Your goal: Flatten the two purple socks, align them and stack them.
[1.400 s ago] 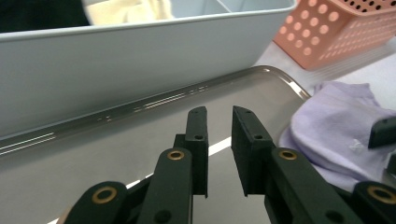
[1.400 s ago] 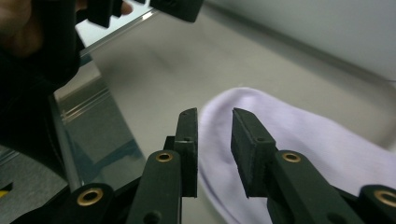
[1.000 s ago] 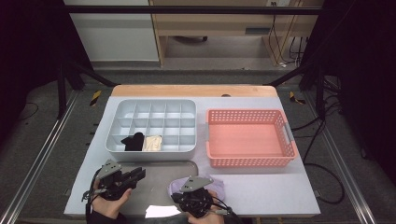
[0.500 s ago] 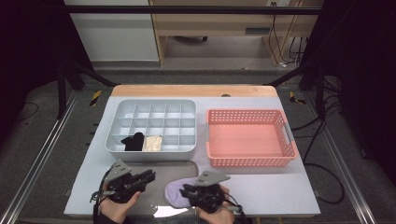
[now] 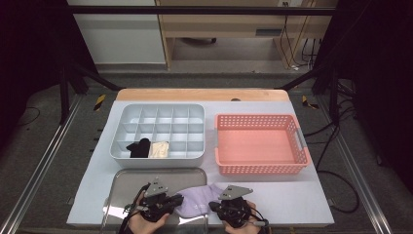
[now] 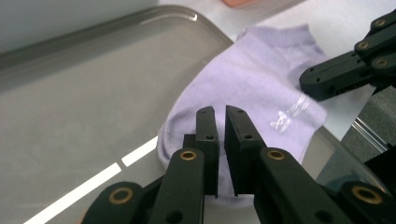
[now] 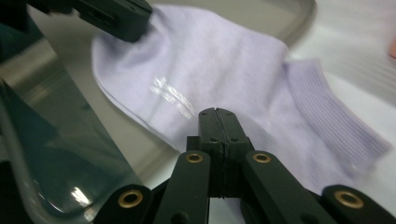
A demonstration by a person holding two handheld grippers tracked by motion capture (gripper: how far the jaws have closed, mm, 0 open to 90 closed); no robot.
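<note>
Left gripper (image 6: 220,135), lower centre, pinched lavender sock (image 6: 261,88) w/ slim gap; right gripper (image 7: 217,140) clamped its edge. Risk: thin fabric slipping out, snagging tray (image 5: 127,181) rim.

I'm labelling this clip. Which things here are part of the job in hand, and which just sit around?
In use:
- flat lilac ankle sock
- shallow grey metal tray partly under it
- left tool, jaws nearly closed over the sock
- right tool, shut

Idle:
- grey divided plastic organiser
- empty pink perforated plastic basket
</note>
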